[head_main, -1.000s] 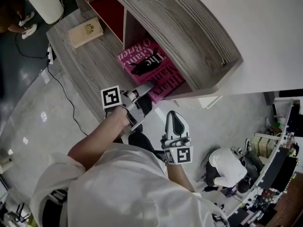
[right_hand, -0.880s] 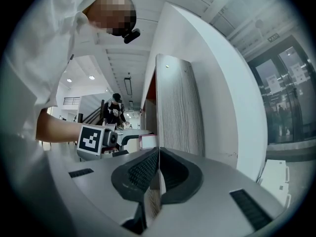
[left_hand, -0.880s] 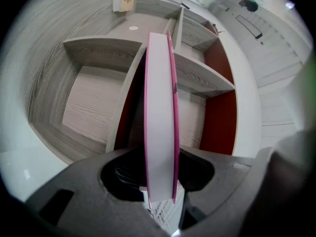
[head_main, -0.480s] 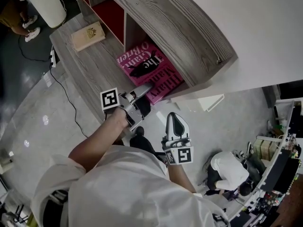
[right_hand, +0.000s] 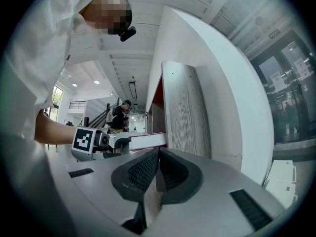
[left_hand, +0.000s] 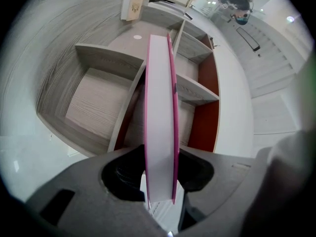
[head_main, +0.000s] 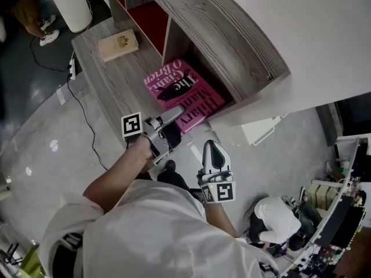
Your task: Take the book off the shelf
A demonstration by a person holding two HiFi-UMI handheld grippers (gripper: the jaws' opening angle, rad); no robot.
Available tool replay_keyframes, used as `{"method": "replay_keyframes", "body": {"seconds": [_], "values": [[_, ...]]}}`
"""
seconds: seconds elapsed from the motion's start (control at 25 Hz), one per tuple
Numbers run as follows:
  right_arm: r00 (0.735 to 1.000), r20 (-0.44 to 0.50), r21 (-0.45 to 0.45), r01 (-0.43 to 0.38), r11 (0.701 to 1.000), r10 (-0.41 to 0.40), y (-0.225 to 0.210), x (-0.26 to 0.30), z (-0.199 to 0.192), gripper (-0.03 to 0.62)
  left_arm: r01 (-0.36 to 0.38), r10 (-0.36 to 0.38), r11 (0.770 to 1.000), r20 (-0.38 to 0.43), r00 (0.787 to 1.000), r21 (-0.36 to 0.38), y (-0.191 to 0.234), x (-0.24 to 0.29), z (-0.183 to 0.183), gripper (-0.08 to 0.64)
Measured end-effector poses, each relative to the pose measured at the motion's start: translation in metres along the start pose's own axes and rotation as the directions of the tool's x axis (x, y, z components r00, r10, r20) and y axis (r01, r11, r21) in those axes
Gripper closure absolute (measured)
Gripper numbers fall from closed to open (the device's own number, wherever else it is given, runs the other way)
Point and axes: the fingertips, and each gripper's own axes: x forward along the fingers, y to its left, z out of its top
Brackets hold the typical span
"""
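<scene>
We hold the right gripper (head_main: 214, 148) nearest the body, clear of the shelf, with its jaws pressed together on nothing. Our left gripper (head_main: 175, 114) clamps the near edge of the pink book (head_main: 181, 87). The book lies flat, partly out of a compartment of the grey shelf (head_main: 232, 45). Farther along, a tan book (head_main: 119, 44) lies flat.

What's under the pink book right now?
Only the grey wooden ledge shows beneath the pink book, whose near edge the left tongs clamp. Its far corner sits under the upper shelf board, so what lies beneath there is hidden.
</scene>
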Motion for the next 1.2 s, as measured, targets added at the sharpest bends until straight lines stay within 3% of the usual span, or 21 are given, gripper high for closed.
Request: {"method": "replay_keyframes", "body": {"seconds": [0.2, 0.52, 0.64, 0.76, 0.84, 0.96, 1.04, 1.12, 1.2], "values": [[0.999, 0.008, -0.009, -0.039, 0.999, 0.039, 0.011, 0.0, 0.0, 0.574, 0.035, -0.035, 0.999, 0.015, 0.999, -0.013, -0.005, -0.021, -0.006, 0.408], [0.994, 0.029, -0.023, -0.104, 0.994, 0.105, 0.029, 0.01, 0.006, 0.574, 0.046, -0.047, 0.998, 0.022, 0.999, 0.036, -0.017, -0.059, -0.012, 0.41], [0.991, 0.041, -0.024, -0.127, 0.992, 0.128, 0.037, 0.016, 0.007, 0.574, 0.037, -0.041, 0.995, 0.035, 0.999, 0.091, -0.027, -0.077, -0.008, 0.41], [0.988, 0.043, -0.026, -0.149, 0.988, 0.151, 0.046, 0.022, 0.007, 0.574, -0.013, 0.003, 0.975, 0.046, 0.999, 0.223, -0.037, -0.098, -0.001, 0.41], [0.985, 0.044, -0.031, -0.167, 0.986, 0.168, 0.052, 0.027, 0.007, 0.574, -0.055, 0.04, 0.936, 0.051, 0.998, 0.347, -0.047, -0.111, 0.004, 0.41], [0.979, 0.049, -0.036, -0.194, 0.98, 0.196, 0.063, 0.035, 0.01, 0.574, -0.065, 0.04, 0.882, 0.063, 0.997, 0.467, -0.068, -0.126, 0.009, 0.41], [0.976, 0.057, -0.039, -0.21, 0.977, 0.212, 0.07, 0.038, 0.013, 0.574, -0.08, 0.049, 0.829, 0.071, 0.996, 0.554, -0.081, -0.133, 0.011, 0.411], [0.973, 0.061, -0.043, -0.222, 0.974, 0.224, 0.076, 0.041, 0.015, 0.574, -0.119, 0.082, 0.736, 0.086, 0.993, 0.667, -0.092, -0.141, 0.015, 0.41], [0.971, 0.062, -0.046, -0.229, 0.972, 0.232, 0.08, 0.042, 0.017, 0.574, -0.166, 0.115, 0.616, 0.121, 0.986, 0.77, -0.099, -0.152, 0.018, 0.411]]}}
